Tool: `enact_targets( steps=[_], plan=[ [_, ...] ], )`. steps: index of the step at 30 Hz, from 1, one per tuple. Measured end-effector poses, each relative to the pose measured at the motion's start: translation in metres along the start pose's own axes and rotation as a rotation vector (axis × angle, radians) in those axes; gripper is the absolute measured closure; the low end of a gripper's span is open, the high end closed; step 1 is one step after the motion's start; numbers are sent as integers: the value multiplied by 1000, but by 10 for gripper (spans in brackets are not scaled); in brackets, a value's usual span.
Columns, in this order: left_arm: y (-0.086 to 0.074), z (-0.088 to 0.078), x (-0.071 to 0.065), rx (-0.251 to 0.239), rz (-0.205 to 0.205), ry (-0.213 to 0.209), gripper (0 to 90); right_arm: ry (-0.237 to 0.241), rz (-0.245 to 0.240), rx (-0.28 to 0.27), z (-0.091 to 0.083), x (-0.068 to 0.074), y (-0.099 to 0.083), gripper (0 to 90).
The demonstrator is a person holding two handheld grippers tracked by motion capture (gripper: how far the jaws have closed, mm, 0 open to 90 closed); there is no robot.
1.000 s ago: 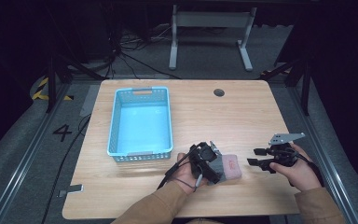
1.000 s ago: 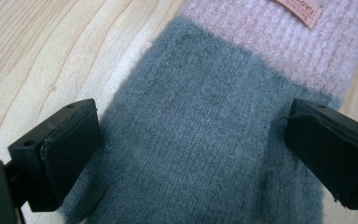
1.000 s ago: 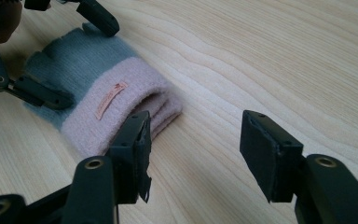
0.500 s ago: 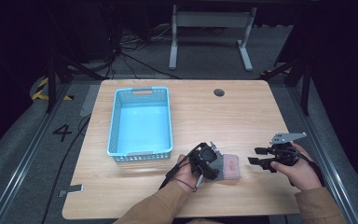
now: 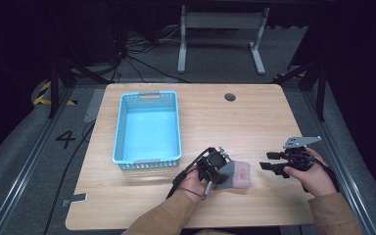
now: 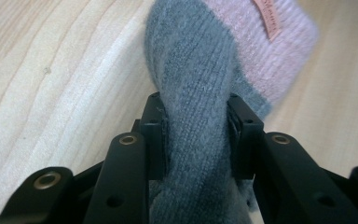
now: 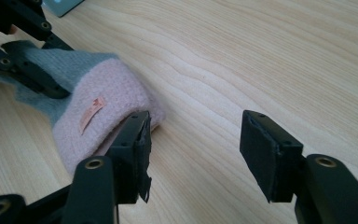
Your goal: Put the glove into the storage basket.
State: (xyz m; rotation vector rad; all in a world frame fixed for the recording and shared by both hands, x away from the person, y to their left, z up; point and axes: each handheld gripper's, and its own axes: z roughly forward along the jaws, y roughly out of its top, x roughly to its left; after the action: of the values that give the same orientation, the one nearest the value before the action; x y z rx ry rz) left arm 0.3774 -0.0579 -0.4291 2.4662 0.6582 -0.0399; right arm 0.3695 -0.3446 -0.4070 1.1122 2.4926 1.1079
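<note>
Your left gripper (image 6: 196, 121) has just been closing and now pinches the grey-and-pink knit piece (image 5: 236, 174), probably a sock, lying on the table (image 5: 274, 117) beside the blue basket (image 5: 147, 127); hold that pinch while lifting, with the right gripper (image 7: 193, 149) staying open.

The left gripper (image 5: 219, 167) has just been closing, its jaws clamped tight. The right gripper (image 5: 270, 162) hovers, jaws apart.

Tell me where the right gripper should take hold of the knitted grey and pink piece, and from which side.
Probably the pink end. The left gripper, whose jaws have just been closing, already pinches the grey part, so the pink band lies free on the table, facing the right gripper. Its jaws stand open beside it; come in level from the right, one jaw either side of the band.
</note>
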Motion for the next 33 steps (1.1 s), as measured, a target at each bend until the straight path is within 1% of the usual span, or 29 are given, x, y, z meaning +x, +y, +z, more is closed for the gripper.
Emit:
enact_targets(
  steps=[1,2,4,8,14,15,18,19,22,24,25,27,33],
  plan=[
    [1,-5,2,3,0,-22,662,0,-1,0,0,-1,1,443],
    [1,-7,3,3,-9,-33,662,0,0,-2,1,-2,2,443],
    [2,-14,6,8,-11,-52,661,2,0,-7,1,-3,3,444],
    [1,-28,10,-7,-8,-57,661,6,-3,-15,4,-5,8,445],
    [-2,-53,14,-62,-9,-17,660,17,-12,-21,10,-6,16,445],
    [-2,-59,16,-71,-3,-13,659,16,-12,-18,11,-6,17,445],
    [-2,-74,20,-93,-3,-2,659,24,-15,-20,15,-6,20,444],
    [-3,-80,22,-102,0,7,658,25,-14,-21,16,-6,21,444],
    [-4,-91,27,-122,-2,27,657,23,-18,-18,18,-7,23,443],
    [-6,-100,32,-131,6,47,657,26,-21,-20,19,-7,24,443],
    [-6,-102,34,-136,-1,49,656,29,-20,-22,20,-7,25,442],
    [-8,-109,39,-136,-2,65,656,30,-21,-23,20,-8,27,441],
    [-14,-131,53,-170,-26,106,654,41,-27,-29,25,-7,32,440]
  ],
)
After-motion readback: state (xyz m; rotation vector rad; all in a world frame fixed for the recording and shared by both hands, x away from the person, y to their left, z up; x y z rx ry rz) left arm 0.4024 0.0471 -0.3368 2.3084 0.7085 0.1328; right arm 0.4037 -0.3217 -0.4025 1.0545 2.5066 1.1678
